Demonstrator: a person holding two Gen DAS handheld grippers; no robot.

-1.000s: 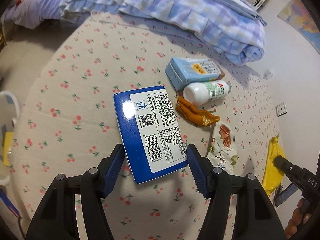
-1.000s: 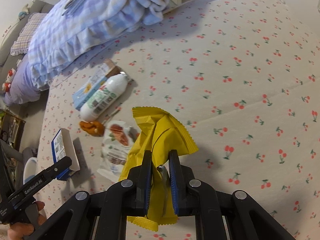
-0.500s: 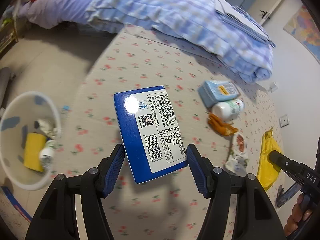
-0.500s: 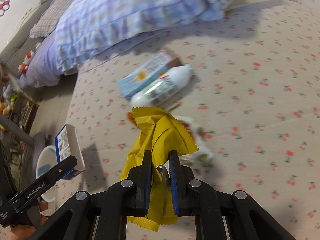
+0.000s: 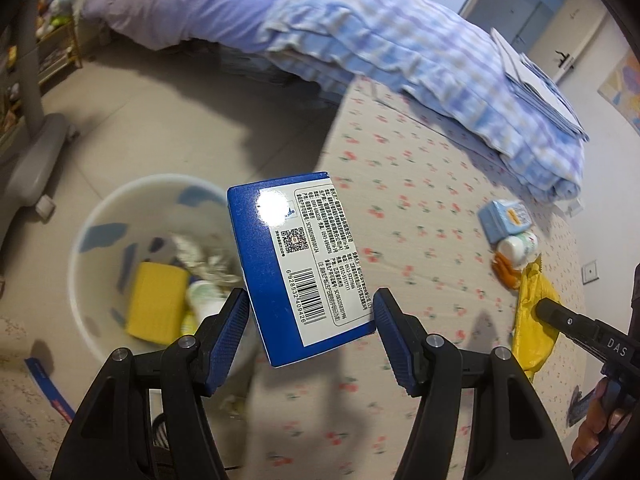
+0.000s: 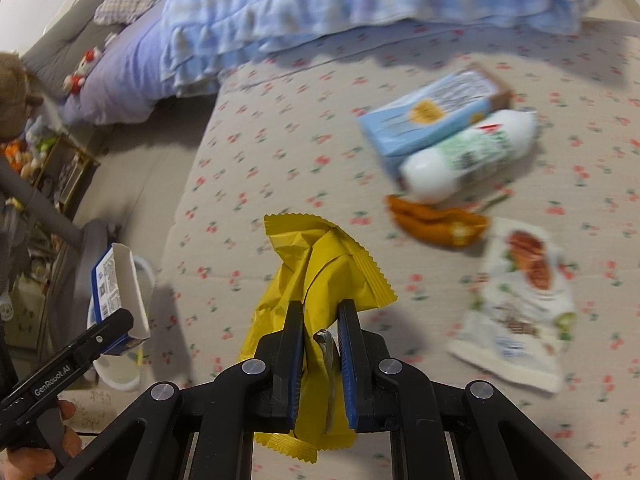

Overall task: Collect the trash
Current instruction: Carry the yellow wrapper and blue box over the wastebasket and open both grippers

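Above the white plastic bin (image 5: 80,264), at nine o'clock of the bed edge, the left gripper (image 5: 310,316) pinches a blue-and-white cardboard box (image 5: 296,256). At three o'clock, the right gripper (image 6: 319,320) clamps a crumpled yellow foil wrapper (image 6: 316,264).

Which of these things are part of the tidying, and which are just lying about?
Part of the job:
blue box in left gripper
yellow wrapper in right gripper
white bin
light-blue carton
white bottle
orange wrapper
white snack pouch

Just lying about:
checked quilt
plush toys
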